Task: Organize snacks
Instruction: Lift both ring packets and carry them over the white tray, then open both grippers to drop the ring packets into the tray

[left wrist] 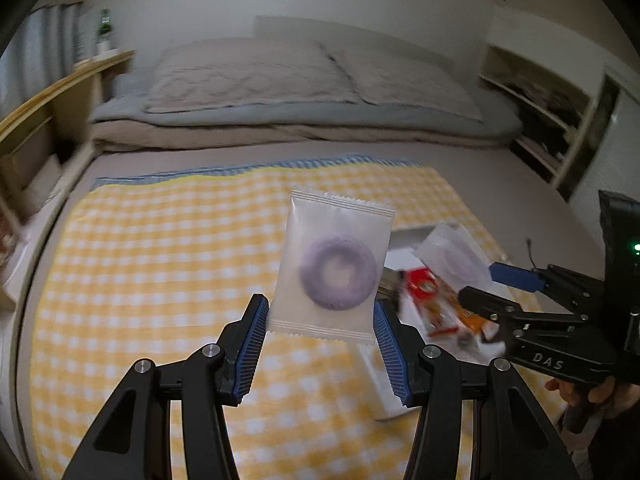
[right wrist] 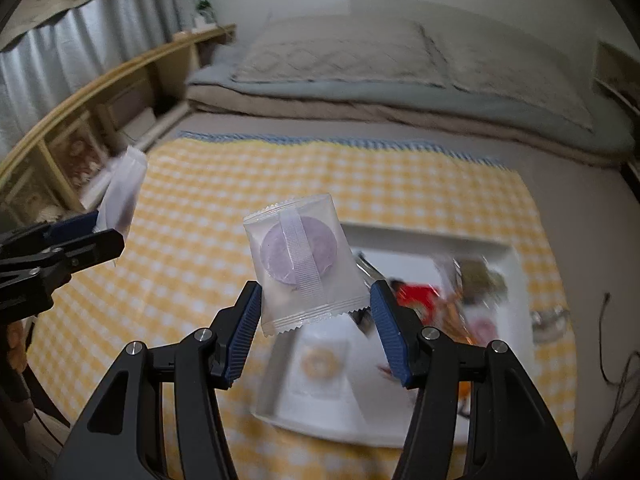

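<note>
The left claw (left wrist: 321,316) is clamped on a clear packet with a purple ring cookie (left wrist: 335,268), held up over the yellow checked cloth (left wrist: 160,248) on the bed. The right claw (right wrist: 316,308) grips a second purple cookie packet (right wrist: 298,264) above the white tray (right wrist: 420,240), which sits toward the cloth's right edge with other snacks (right wrist: 416,294) inside. Both packets appear lifted out for sorting; next, each needs a clear spot on the cloth and a gentle release.
</note>
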`<state>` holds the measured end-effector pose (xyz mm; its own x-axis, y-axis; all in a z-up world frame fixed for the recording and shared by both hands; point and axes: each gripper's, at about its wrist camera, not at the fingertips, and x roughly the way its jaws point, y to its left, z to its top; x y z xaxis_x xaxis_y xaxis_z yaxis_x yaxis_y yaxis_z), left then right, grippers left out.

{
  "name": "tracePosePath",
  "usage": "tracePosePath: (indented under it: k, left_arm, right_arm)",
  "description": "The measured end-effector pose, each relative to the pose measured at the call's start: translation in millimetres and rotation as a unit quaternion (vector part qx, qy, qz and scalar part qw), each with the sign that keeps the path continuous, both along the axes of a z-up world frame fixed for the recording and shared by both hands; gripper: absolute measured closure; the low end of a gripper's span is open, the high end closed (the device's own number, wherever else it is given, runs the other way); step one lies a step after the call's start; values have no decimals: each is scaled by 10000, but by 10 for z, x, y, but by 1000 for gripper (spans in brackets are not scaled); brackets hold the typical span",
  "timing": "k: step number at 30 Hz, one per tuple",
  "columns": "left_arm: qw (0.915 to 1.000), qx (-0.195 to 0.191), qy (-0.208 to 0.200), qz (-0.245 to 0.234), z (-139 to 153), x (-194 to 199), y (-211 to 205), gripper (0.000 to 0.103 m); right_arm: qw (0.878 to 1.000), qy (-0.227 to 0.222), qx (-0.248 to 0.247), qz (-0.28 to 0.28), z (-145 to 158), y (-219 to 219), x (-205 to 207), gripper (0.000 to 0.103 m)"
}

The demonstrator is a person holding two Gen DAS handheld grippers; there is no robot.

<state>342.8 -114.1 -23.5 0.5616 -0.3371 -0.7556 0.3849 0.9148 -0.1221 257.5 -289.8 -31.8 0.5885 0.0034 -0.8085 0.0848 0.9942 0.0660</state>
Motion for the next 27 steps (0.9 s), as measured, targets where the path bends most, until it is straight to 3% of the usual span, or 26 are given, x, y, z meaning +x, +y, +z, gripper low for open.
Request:
tracePosePath:
  k: [9,17,19,20,21,22,27]
  left_arm:
    - [9959,-103,751,-501,-322,238,-528,51]
    - [9897,168,1360,-422,-702,743,-910,50]
    - [9887,197,1453,-314,-813,897,-953,47]
    - [9883,179,1491,-276,-849,924,-987,38]
    - [9874,169,1562,-210,-896,989,-988,20]
    - [9870,170,1591,-160,-918,1015,-988,12]
    - [9856,162,1681,-43,-1031,1134,-974,9]
  right_arm:
    - [9988,437,122,-208,-285,-256,-270,45]
    - [9938,1085,181,-142,-728,-323,-308,45]
    - [9918,1263,189,-103,-839,-330,-290,45]
    - [9914,1296,175,-95,-863,-332,-284,45]
    - [9909,1333,162,-75,-892,-334,-277,45]
    - [9906,1357,178,-54,-915,-344,-271,45]
    - [9873,1522,419,-177,-1028,-450,-249,36]
